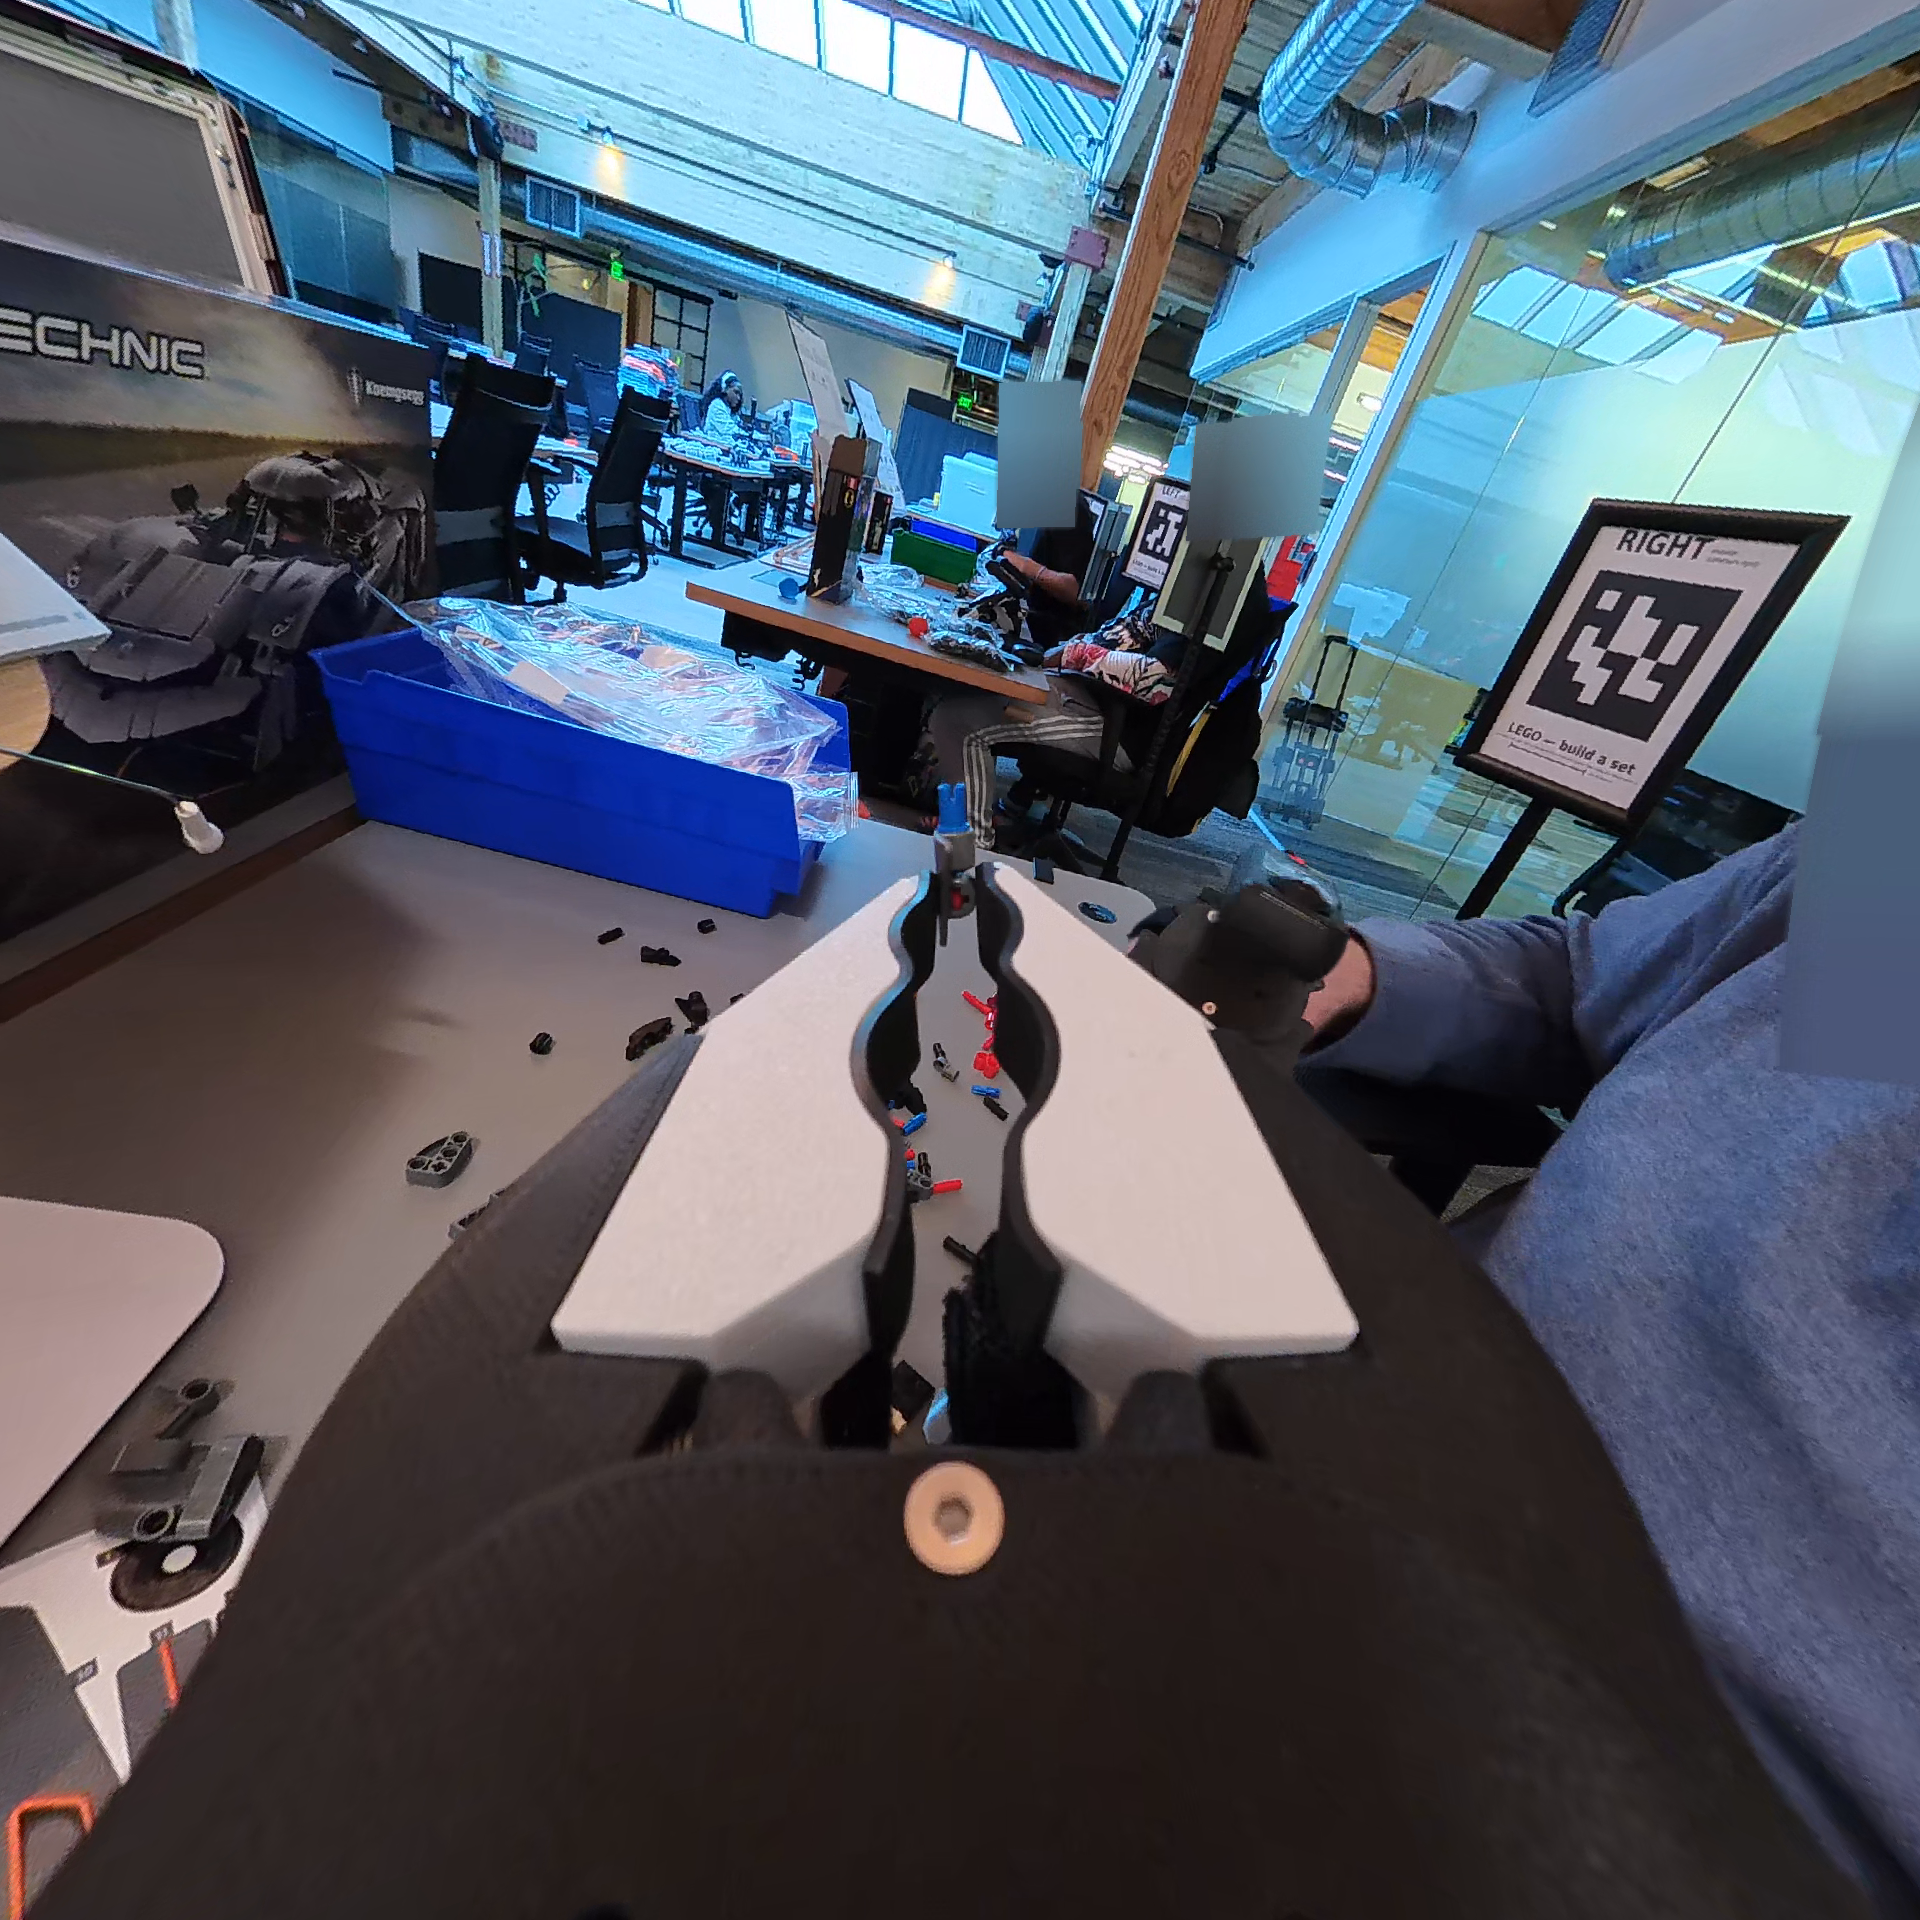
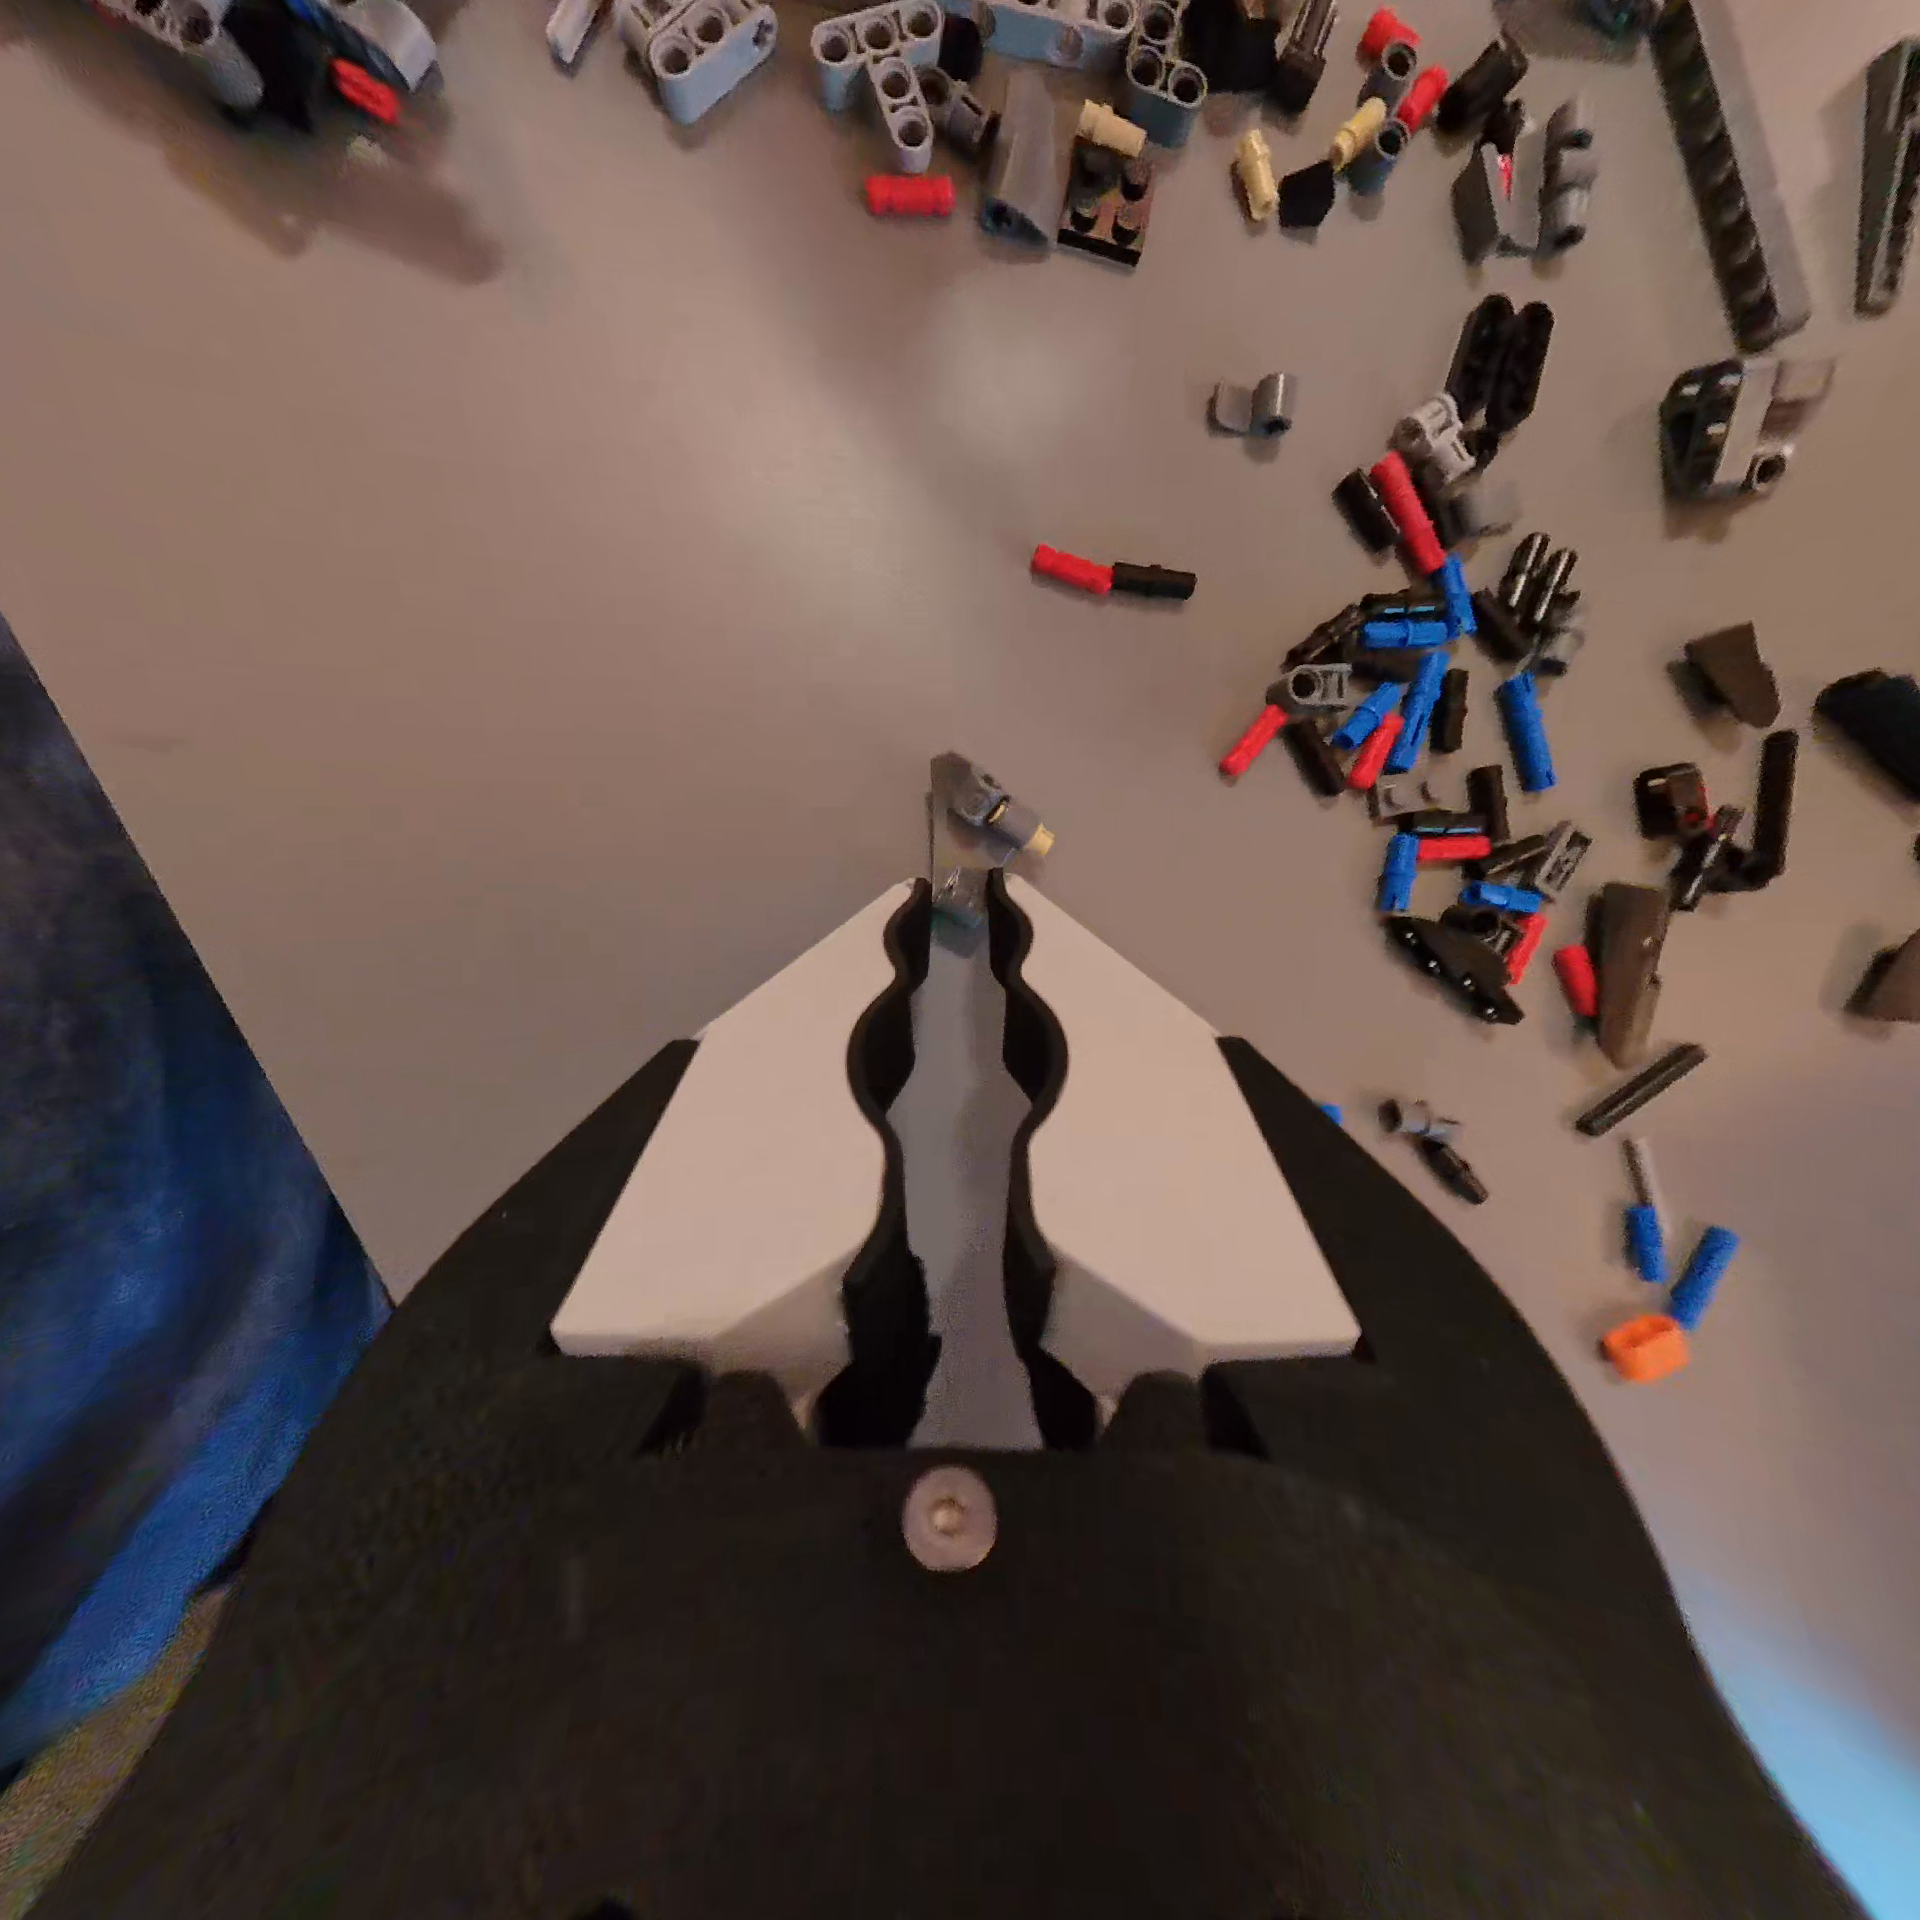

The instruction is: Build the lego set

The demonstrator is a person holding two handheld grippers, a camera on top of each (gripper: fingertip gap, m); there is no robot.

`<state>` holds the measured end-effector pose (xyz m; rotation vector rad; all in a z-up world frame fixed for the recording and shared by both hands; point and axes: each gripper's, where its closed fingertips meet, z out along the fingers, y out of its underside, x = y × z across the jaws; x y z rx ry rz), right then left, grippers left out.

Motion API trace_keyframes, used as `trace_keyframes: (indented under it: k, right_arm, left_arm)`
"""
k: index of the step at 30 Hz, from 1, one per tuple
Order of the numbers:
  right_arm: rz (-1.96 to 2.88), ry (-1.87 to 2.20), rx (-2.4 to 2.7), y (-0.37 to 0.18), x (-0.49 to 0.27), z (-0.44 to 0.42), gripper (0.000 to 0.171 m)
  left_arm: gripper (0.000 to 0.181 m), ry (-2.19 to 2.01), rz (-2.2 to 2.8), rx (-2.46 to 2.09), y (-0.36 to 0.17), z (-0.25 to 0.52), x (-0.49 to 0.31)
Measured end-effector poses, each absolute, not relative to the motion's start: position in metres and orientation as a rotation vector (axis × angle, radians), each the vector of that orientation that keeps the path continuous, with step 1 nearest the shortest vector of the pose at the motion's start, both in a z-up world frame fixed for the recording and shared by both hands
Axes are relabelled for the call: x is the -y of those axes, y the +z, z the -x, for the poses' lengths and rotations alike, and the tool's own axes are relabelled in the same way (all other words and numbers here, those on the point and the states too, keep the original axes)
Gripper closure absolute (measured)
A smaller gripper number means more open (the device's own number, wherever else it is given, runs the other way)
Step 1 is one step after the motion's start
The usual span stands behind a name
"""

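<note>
My left gripper (image 1: 956, 891) is shut on a small grey connector with a blue pin (image 1: 952, 826) sticking up from its tips, held above the grey table (image 1: 312, 1039). My right gripper (image 2: 958, 888) is shut on a small grey connector with a tan pin end (image 2: 982, 816), held over the grey table (image 2: 520, 520). In the right wrist view a heap of blue, red and black pins (image 2: 1423, 686) lies to the right, and grey beams (image 2: 894, 83) lie at the far edge. The right gripper's dark body (image 1: 1257, 951) also shows in the left wrist view.
A blue bin (image 1: 561, 779) with clear plastic bags stands at the back of the table. The set's box (image 1: 208, 520) stands at left. Loose black parts (image 1: 655, 997) dot the table. An instruction booklet (image 1: 94, 1662) lies near left. A blue-sleeved arm (image 1: 1558, 987) is at right. Left tips to right tips: about 30 cm.
</note>
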<state>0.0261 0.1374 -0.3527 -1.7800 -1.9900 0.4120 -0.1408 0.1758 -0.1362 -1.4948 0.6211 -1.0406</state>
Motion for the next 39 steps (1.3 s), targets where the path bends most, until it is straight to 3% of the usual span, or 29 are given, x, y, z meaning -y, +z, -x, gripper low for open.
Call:
trace_keyframes:
  k: [3,12,18,30,39]
  right_arm:
    - [1.775,0.378,2.007,-0.351,-0.139,-0.029,0.154]
    - [2.021,0.574,1.771,-0.347,-0.133,-0.028,0.148]
    - [2.058,0.558,1.681,-0.353,-0.14,-0.026,0.164]
    - [1.874,0.45,1.774,-0.342,-0.148,-0.024,0.165]
    - [1.695,0.344,1.779,-0.301,-0.167,-0.012,0.165]
  left_arm:
    - [0.176,-1.043,1.497,-0.627,-0.136,0.14,-0.175]
    - [0.176,-1.048,1.508,-0.637,-0.139,0.137,-0.175]
    - [0.176,-1.051,1.512,-0.642,-0.14,0.135,-0.175]
    - [0.176,-1.051,1.515,-0.641,-0.141,0.136,-0.176]
    - [0.176,-1.052,1.516,-0.632,-0.141,0.136,-0.176]
